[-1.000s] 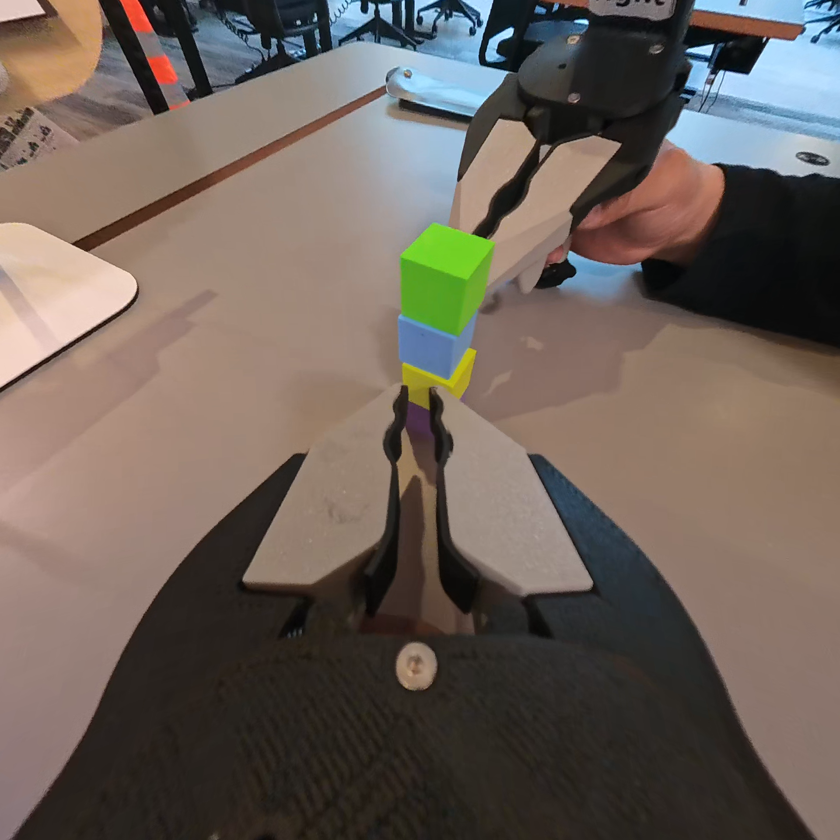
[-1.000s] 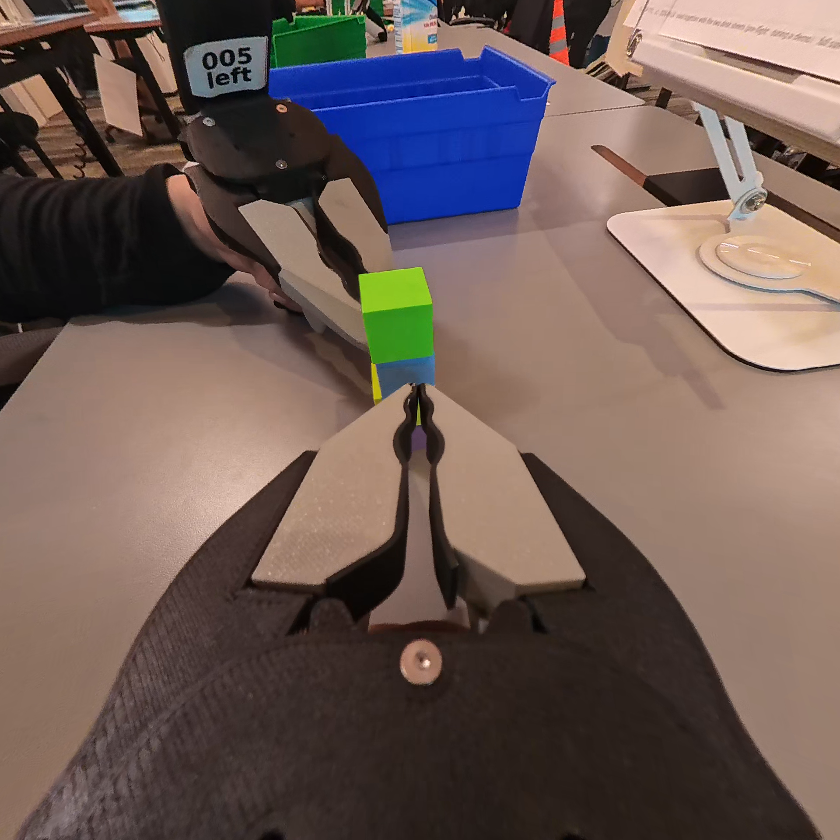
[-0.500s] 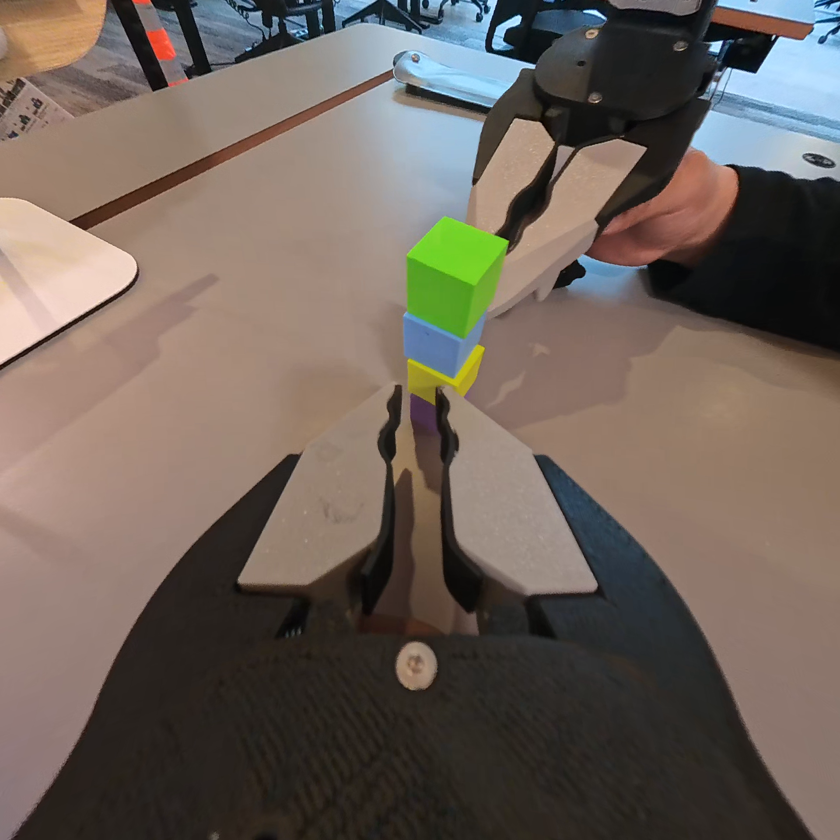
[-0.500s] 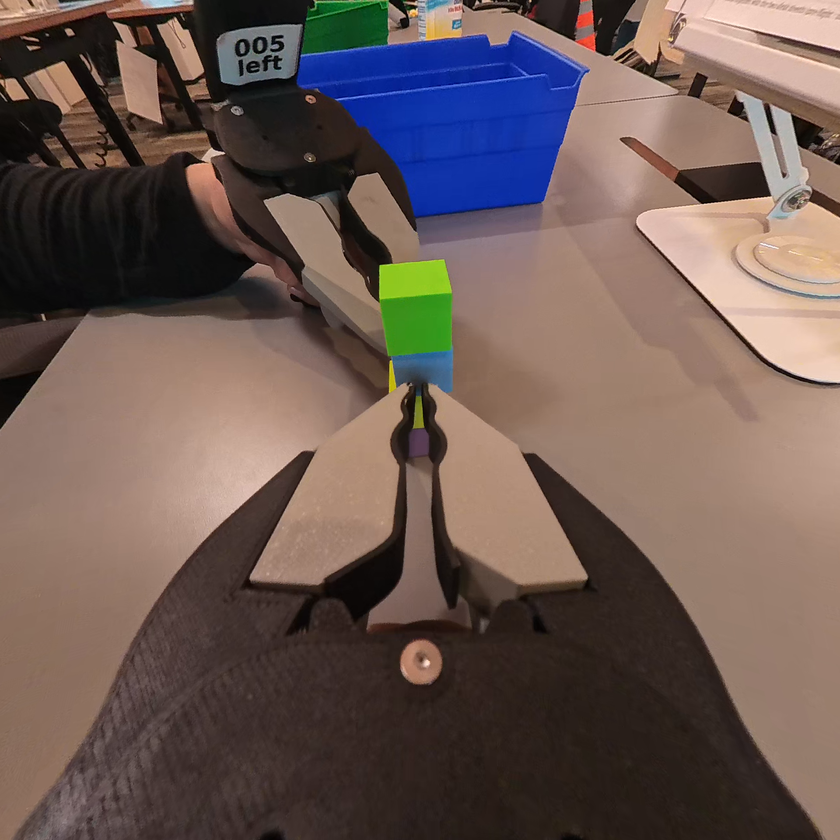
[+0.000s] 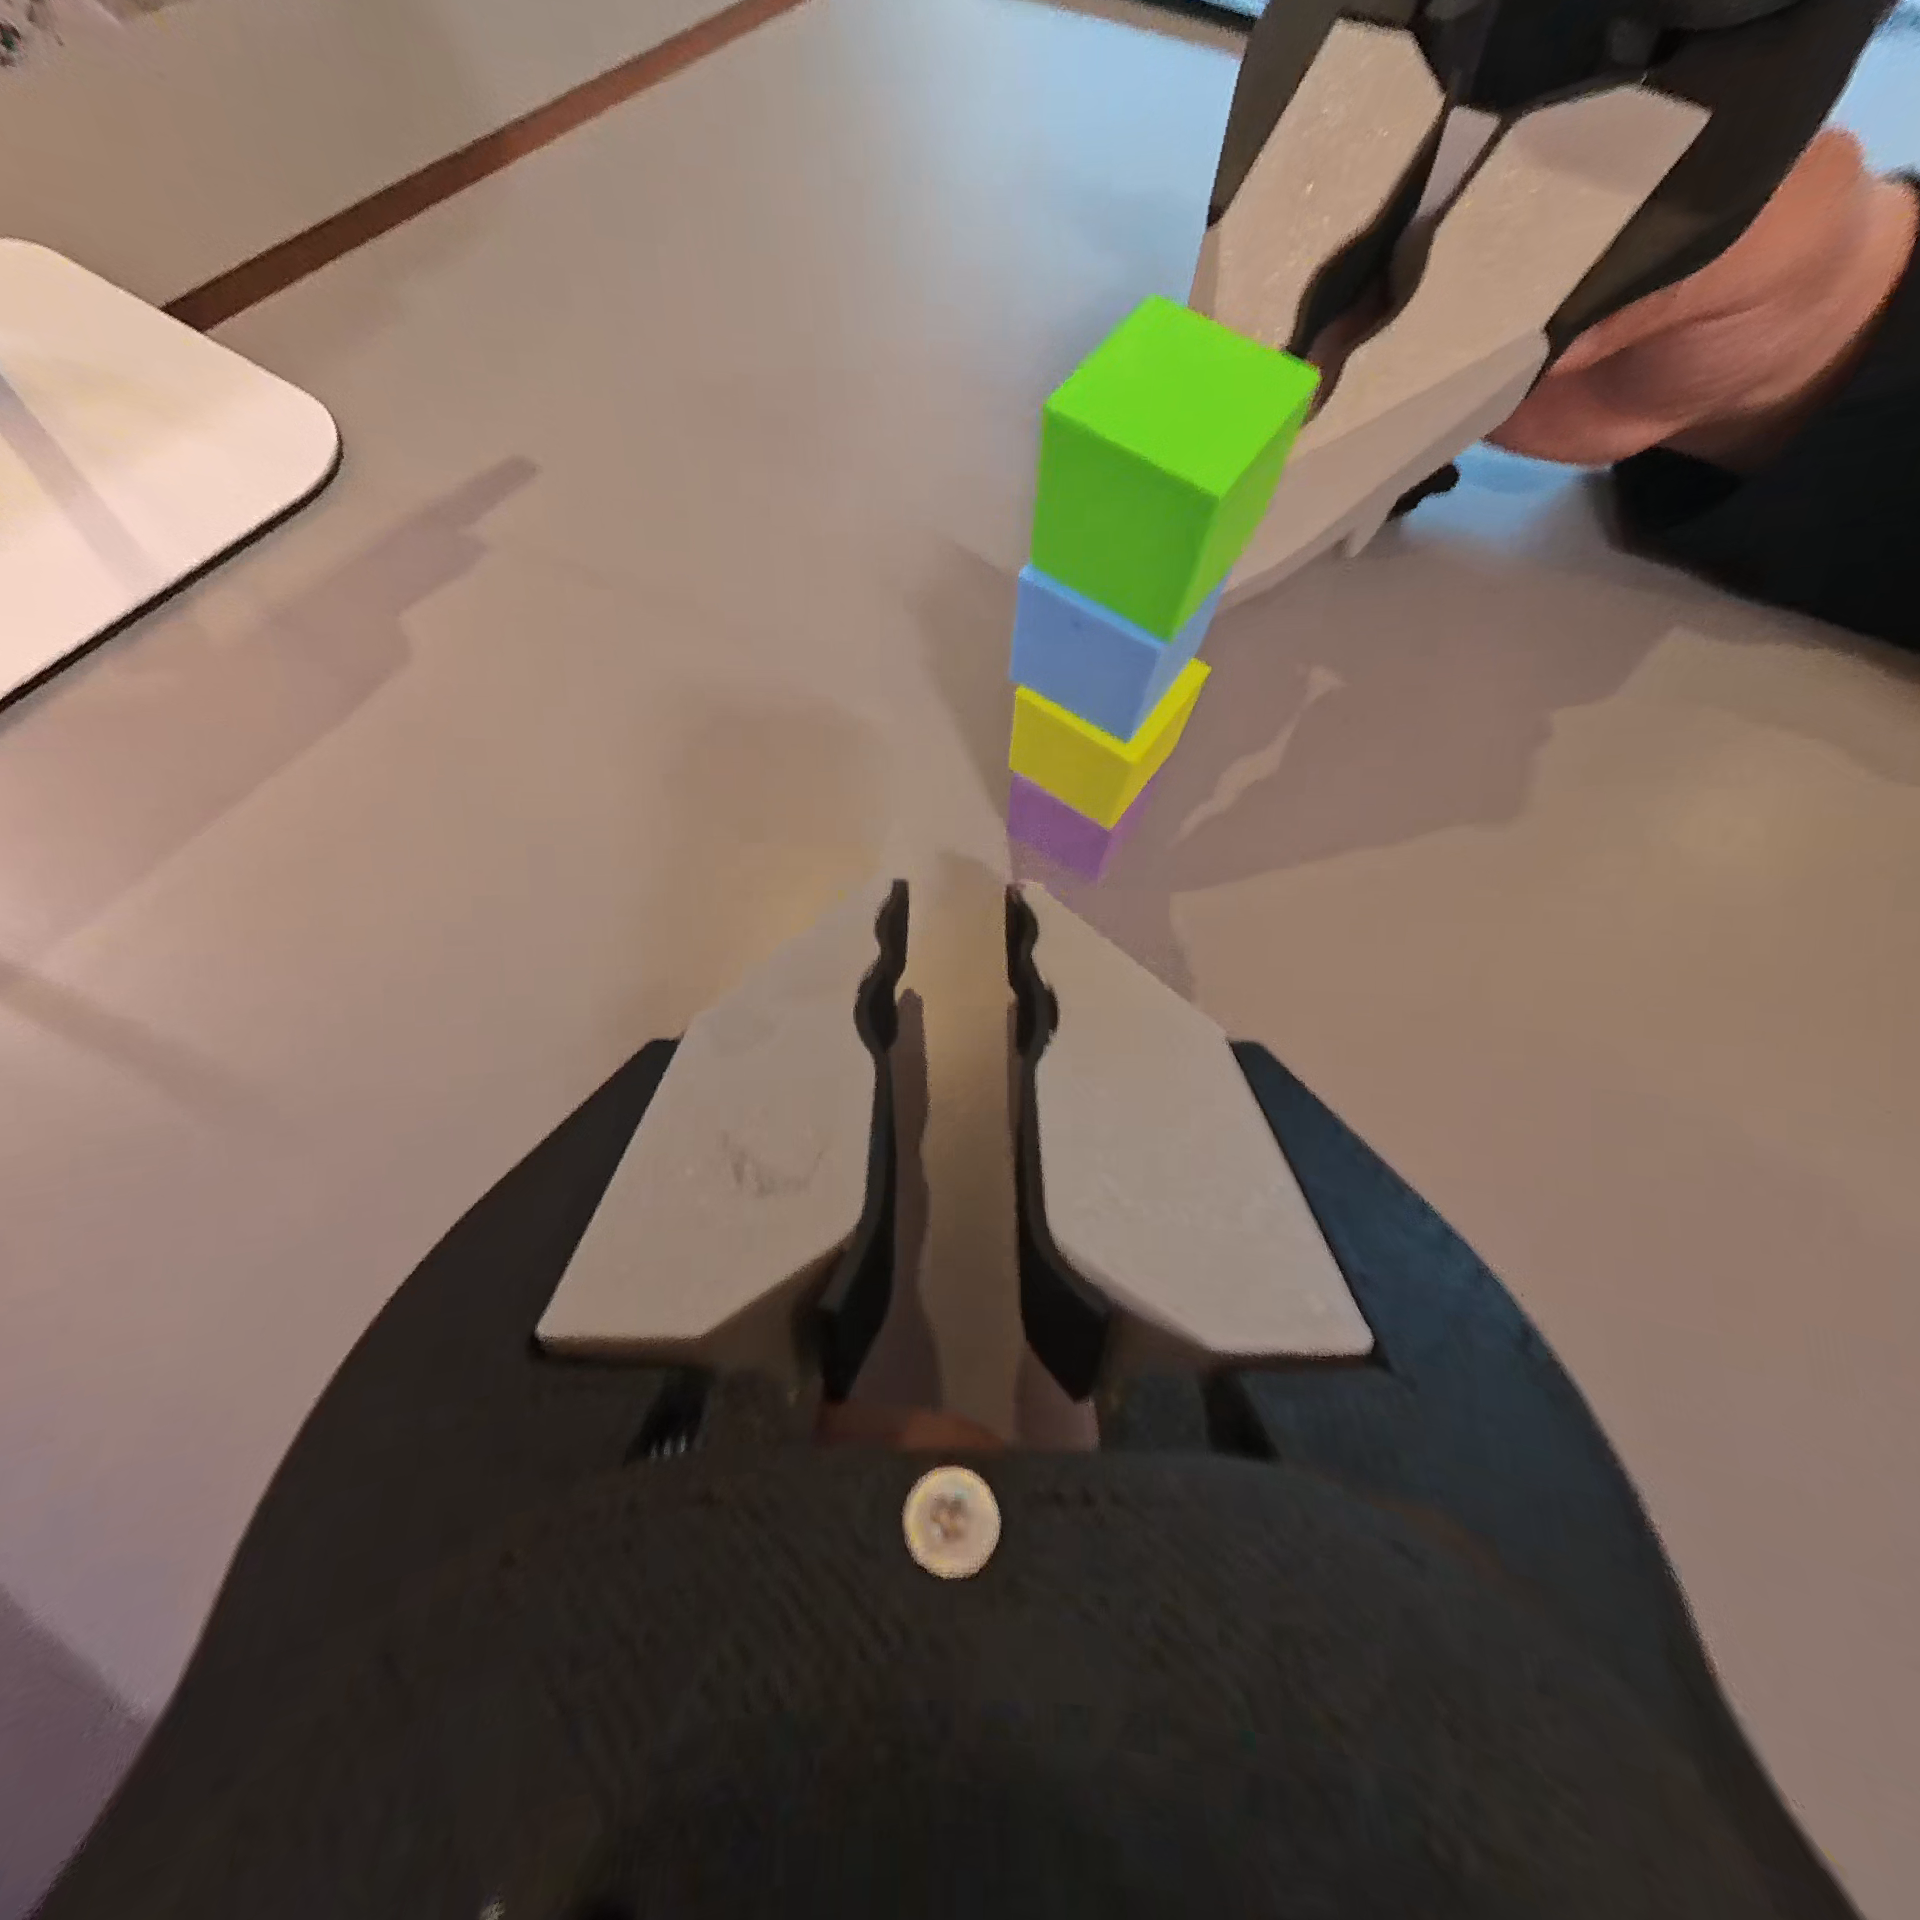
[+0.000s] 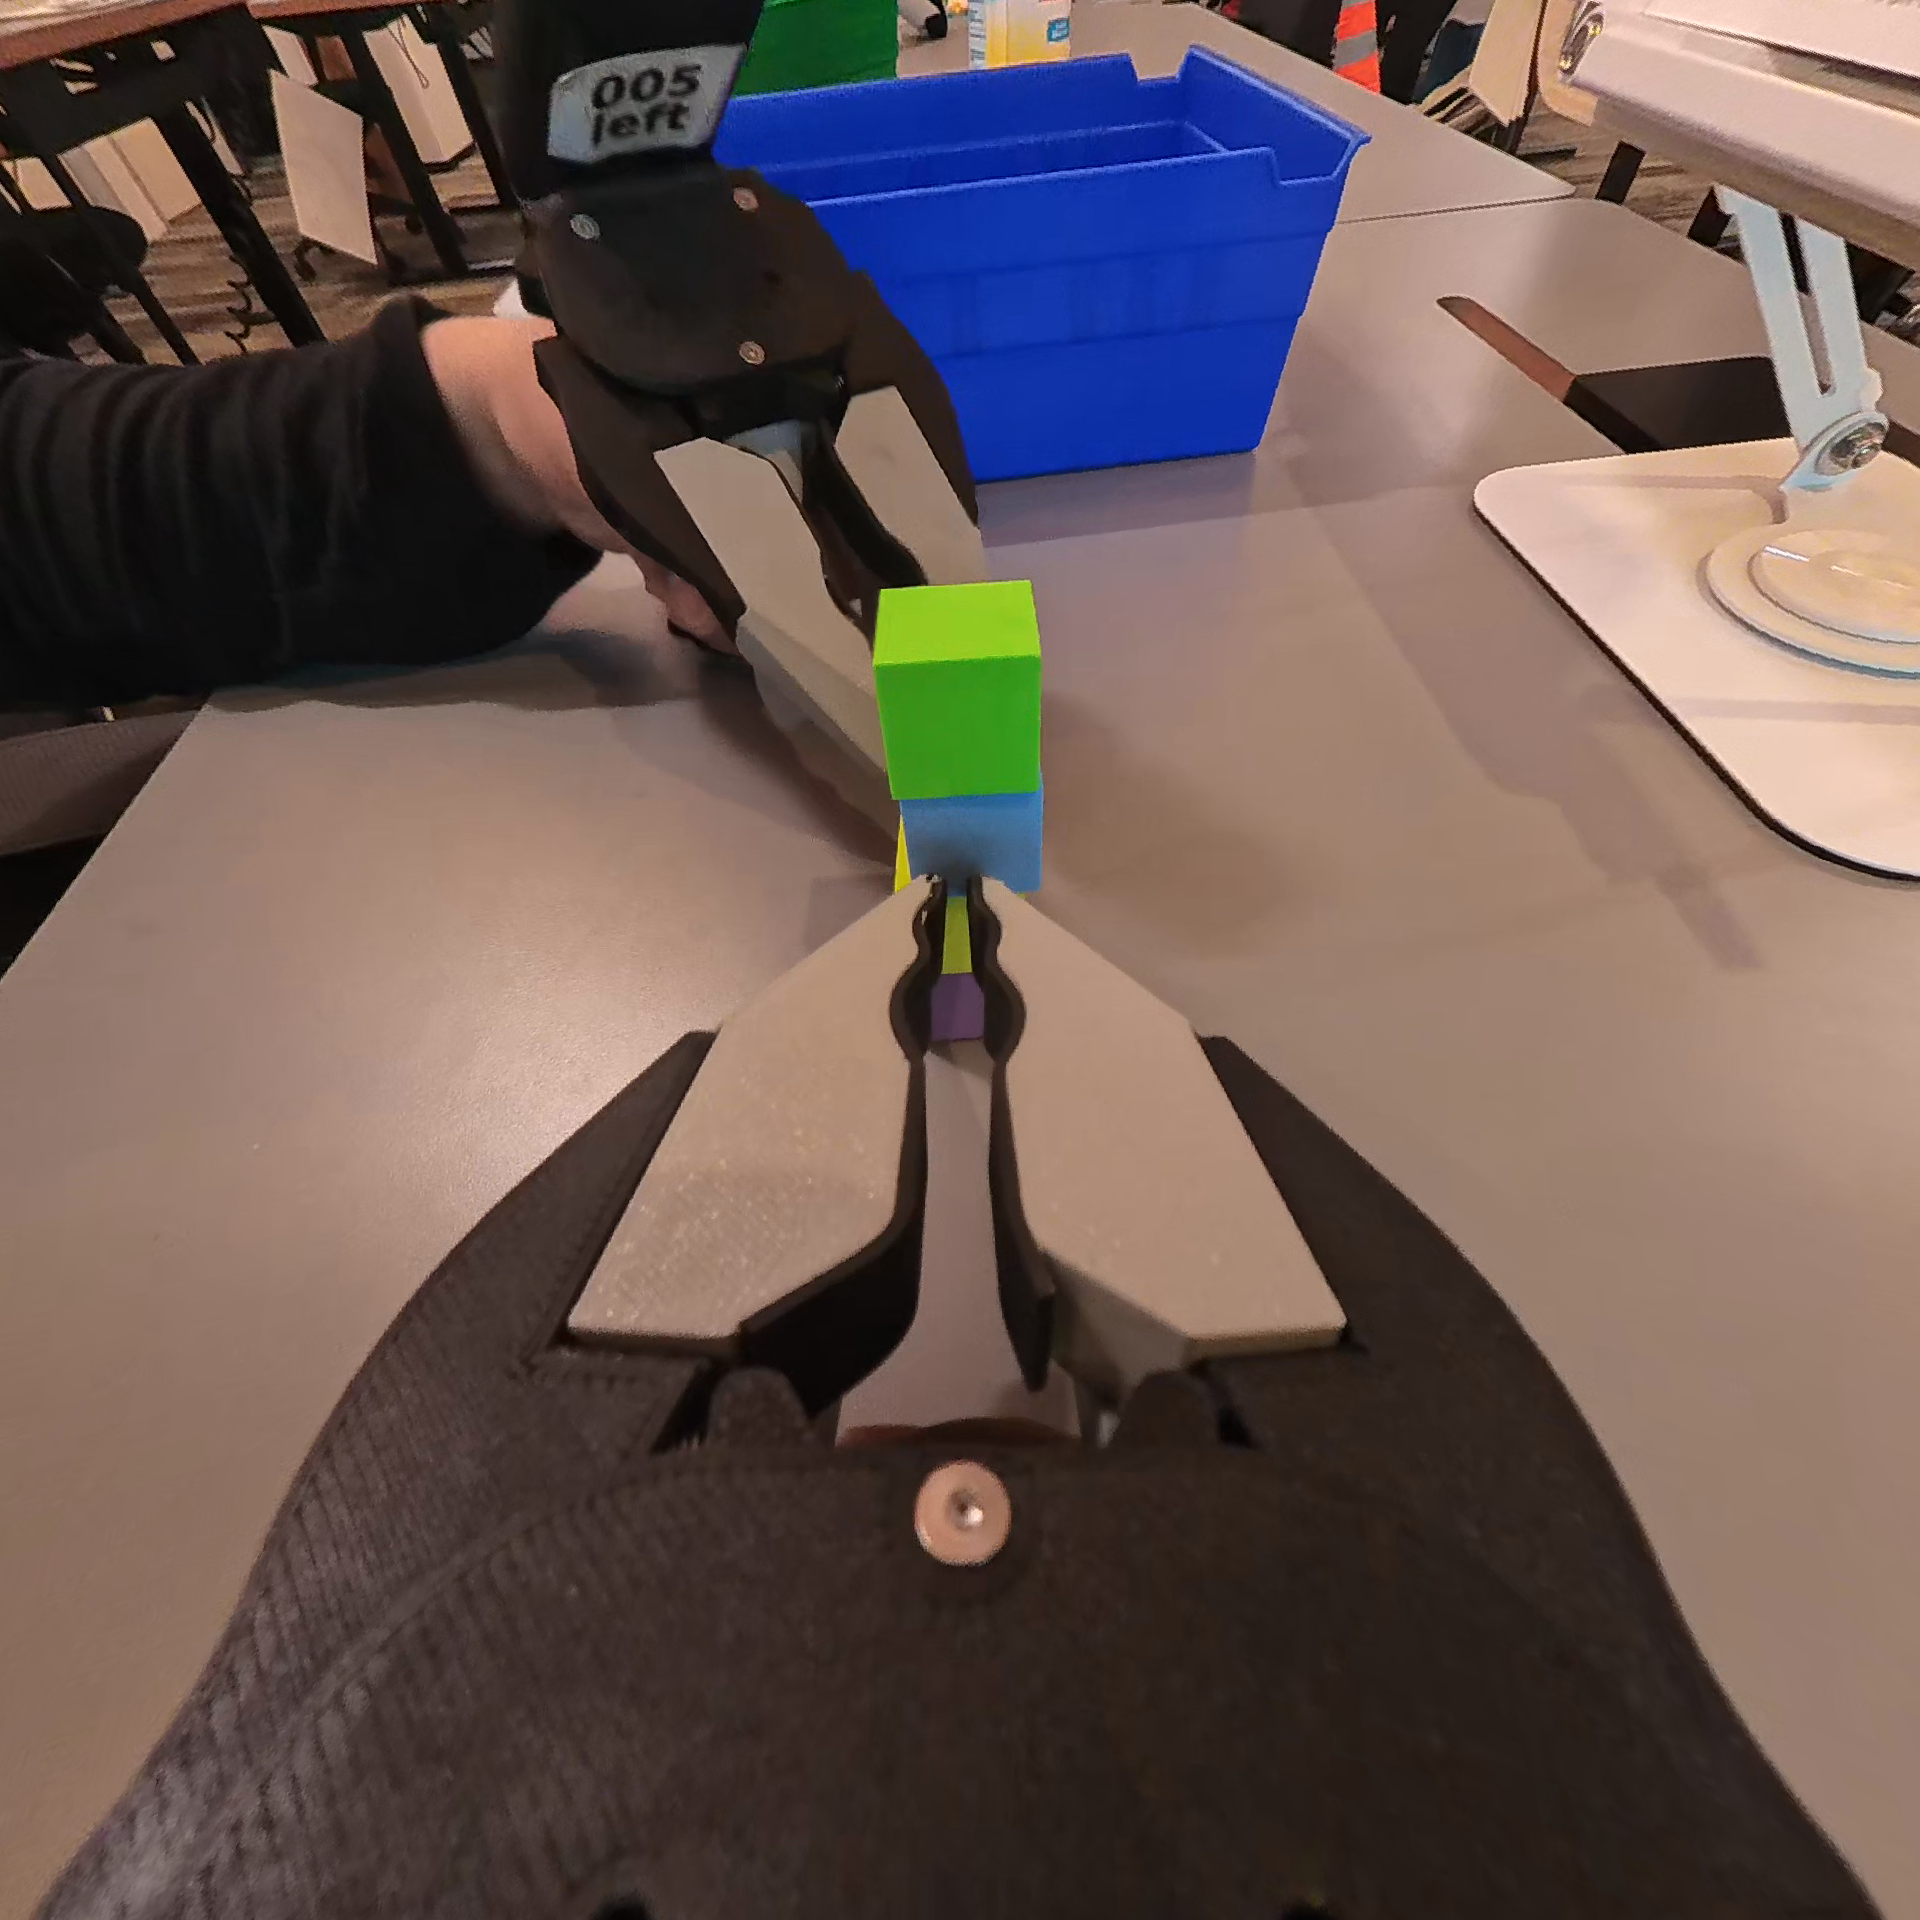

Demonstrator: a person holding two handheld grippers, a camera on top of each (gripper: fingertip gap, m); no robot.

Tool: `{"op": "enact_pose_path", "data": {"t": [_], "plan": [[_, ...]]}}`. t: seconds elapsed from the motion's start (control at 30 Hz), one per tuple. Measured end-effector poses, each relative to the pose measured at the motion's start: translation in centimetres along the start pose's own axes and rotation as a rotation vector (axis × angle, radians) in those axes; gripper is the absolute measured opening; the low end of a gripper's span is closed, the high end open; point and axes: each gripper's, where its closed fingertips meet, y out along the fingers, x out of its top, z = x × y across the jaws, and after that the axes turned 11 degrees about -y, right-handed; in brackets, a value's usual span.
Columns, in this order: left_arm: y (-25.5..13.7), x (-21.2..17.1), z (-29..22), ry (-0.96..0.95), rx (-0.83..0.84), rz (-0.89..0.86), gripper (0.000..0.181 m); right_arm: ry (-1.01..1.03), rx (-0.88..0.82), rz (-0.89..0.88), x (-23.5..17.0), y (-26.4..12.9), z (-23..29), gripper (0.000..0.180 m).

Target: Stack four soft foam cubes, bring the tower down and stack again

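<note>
On the grey table point(image 5: 520, 935), centre frame: your four-cube tower stands, both claws empty.

Green cube point(image 5: 1164, 457) tops blue cube point(image 5: 1081, 655), yellow cube point(image 5: 1081, 753), purple cube point(image 5: 1060, 836) at the bottom, slightly staggered. Your left gripper point(image 5: 956, 894) sits just short of the base, tips a narrow gap apart, holding nothing. Your right gripper point(image 6: 951, 883) has tips nearly together, nothing between them, low before the tower. Blue bin point(image 6: 1091, 301) upper centre, white stand base point(image 6: 1662, 623) at right.
</note>
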Motion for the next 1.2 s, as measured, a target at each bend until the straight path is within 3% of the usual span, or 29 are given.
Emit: {"op": "enact_pose_path", "data": {"t": [0.23, 0.33, 0.43, 0.6, 0.93, 1.07, 1.2], "plan": [[-2.4, -3.4, -6.3, 0.097, -0.305, 0.206, 0.01, 0.008, -0.012, 0.03, -0.2, 0.6, -0.1, 0.0], [-2.0, -4.6, -6.5, 0.136, -0.296, 0.257, 0.011, 0.007, -0.028, 0.043, -0.1, 1.3, -0.1, 0.0], [-1.4, -5.5, -5.6, 0.132, -0.257, 0.303, 0.012, -0.021, -0.061, 0.025, 0.4, 1.7, -0.2, 0.013], [-1.8, -3.8, -5.0, 0.107, -0.238, 0.222, 0.01, -0.007, -0.183, -0.087, 2.0, 0.1, -2.2, 0.027], [-5.4, 5.3, 0.5, -0.066, -0.002, -0.27, 0.012, 0.19, -0.324, -0.288, 2.5, -4.5, -6.2, 0.031], [-5.7, 5.4, 1.4, -0.103, 0.024, -0.278, 0.013, 0.242, -0.32, -0.307, 2.1, -4.8, -6.6, 0.033], [-4.4, 3.6, 1.0, -0.081, 0.018, -0.171, 0.014, 0.247, -0.319, -0.303, 1.9, -4.7, -6.6, 0.034]]}}
